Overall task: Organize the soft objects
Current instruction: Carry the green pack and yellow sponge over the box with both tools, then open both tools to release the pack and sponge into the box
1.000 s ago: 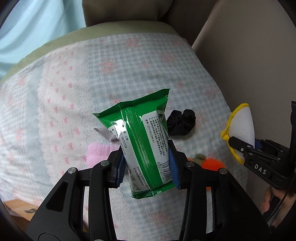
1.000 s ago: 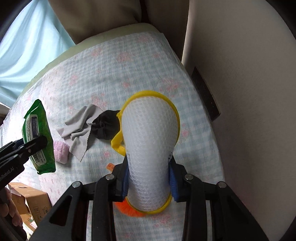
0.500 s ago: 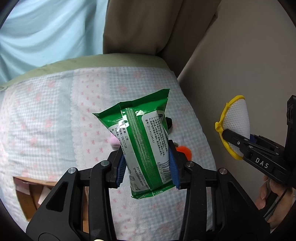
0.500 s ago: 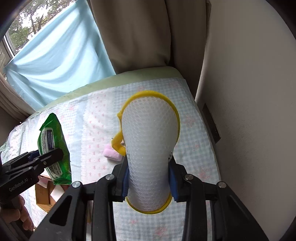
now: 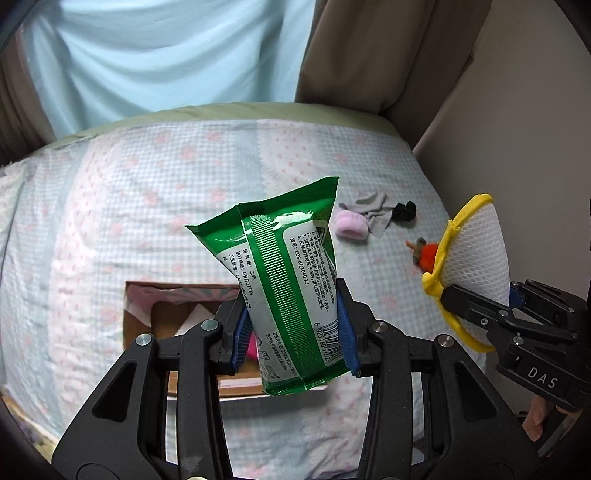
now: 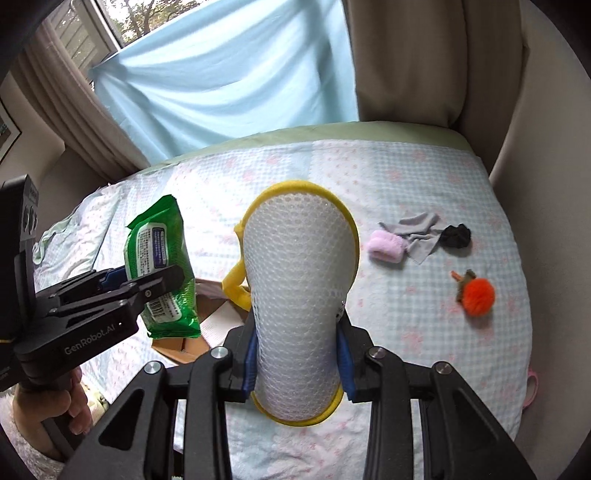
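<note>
- Left gripper (image 5: 293,332) pinches the green wipes pack (image 5: 284,273) over a cardboard box (image 5: 147,314).
- Right gripper (image 6: 297,356) squeezes the yellow-rimmed mesh bag (image 6: 299,280); only this view shows the window (image 6: 92,26).
- Pink roll (image 6: 386,247), grey cloth (image 6: 419,230), black scrunchie (image 6: 457,235), orange pompom (image 6: 478,291) lie on the bed (image 6: 424,177).

Green wet-wipe pack (image 5: 291,284); white mesh pouch (image 6: 299,295) trimmed yellow; pink roll (image 6: 387,247), grey cloth (image 6: 421,230), black scrunchie (image 6: 457,236), orange pompom (image 6: 479,295); pale checked bedspread (image 6: 424,177).

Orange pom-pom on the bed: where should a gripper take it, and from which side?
Probably from above, closing across the round fluffy orange pom-pom body, not the thin greenish stem end. It lies flat on the bedspread, apart from the other items, so both sides look open.
</note>
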